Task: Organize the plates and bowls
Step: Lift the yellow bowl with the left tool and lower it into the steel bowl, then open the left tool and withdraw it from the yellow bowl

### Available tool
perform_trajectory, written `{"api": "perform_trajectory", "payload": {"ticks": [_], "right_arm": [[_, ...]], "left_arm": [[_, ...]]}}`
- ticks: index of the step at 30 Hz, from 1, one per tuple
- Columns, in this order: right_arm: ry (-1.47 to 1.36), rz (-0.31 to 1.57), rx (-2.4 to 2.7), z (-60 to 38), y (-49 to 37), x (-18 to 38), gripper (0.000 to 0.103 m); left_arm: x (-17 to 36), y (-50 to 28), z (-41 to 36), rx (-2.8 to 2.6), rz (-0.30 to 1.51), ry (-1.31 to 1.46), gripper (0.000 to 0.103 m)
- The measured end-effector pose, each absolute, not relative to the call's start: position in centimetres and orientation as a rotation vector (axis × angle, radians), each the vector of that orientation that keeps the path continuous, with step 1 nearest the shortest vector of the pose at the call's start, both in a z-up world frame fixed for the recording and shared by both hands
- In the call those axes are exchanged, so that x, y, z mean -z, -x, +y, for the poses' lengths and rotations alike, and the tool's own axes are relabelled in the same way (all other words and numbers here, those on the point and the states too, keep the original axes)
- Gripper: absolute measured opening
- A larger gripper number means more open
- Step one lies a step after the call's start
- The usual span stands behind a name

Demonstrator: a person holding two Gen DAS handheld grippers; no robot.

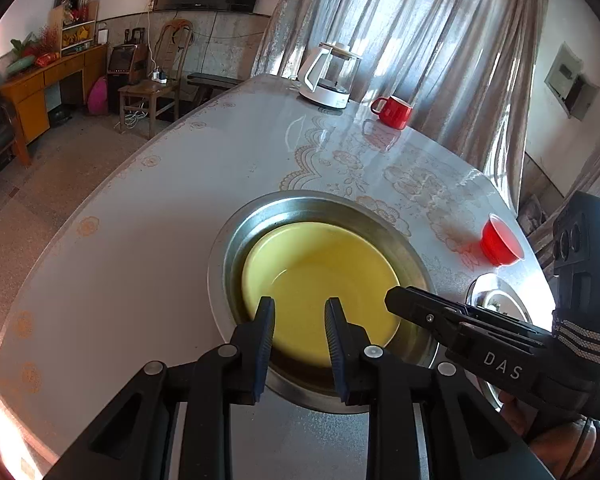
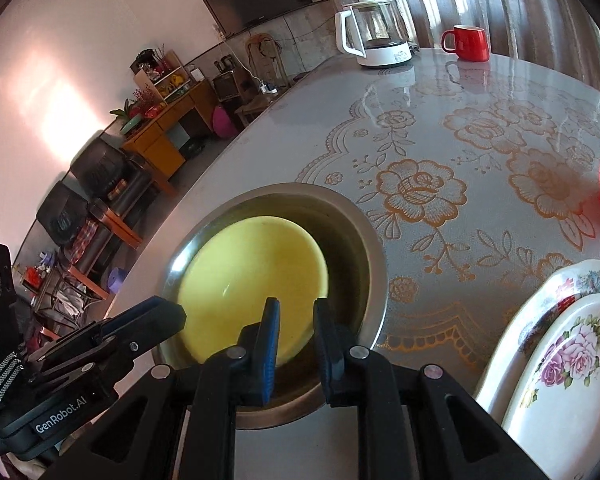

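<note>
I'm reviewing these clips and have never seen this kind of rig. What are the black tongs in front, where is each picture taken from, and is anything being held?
There is no robot here: a person holds one two-finger tool in each hand, each carrying a fisheye camera that looks along its jaws. One picture comes from the left gripper, the other from the right gripper; each also shows the other tool at its edge. Both hover over a yellow bowl sitting inside a metal basin on the flowered table. Both jaws stand open and hold nothing. Also on the table: two floral plates overlapping, a red bowl, a red mug and a glass kettle.
</note>
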State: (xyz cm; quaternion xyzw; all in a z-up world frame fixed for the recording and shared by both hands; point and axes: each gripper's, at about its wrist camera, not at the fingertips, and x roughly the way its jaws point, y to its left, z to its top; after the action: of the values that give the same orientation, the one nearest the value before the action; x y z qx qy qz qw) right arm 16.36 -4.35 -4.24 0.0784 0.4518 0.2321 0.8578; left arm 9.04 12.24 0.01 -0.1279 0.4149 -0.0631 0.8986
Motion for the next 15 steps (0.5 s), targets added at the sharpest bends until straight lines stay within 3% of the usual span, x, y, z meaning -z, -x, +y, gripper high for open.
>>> {"api": "perform_trajectory", "payload": {"ticks": [12,15], "right_arm": [[-0.134,0.934,-0.452,-3.97,-15.98,4.33,0.015],[-0.121,0.917,-0.431,-4.11,-15.73,4.12,0.019]], "left_arm": [[0.91,-9.10,12.08,0.145,0.876,0.260,0.027],[0.87,-9.11,12.04,0.148,0.875,0.262,0.027]]}}
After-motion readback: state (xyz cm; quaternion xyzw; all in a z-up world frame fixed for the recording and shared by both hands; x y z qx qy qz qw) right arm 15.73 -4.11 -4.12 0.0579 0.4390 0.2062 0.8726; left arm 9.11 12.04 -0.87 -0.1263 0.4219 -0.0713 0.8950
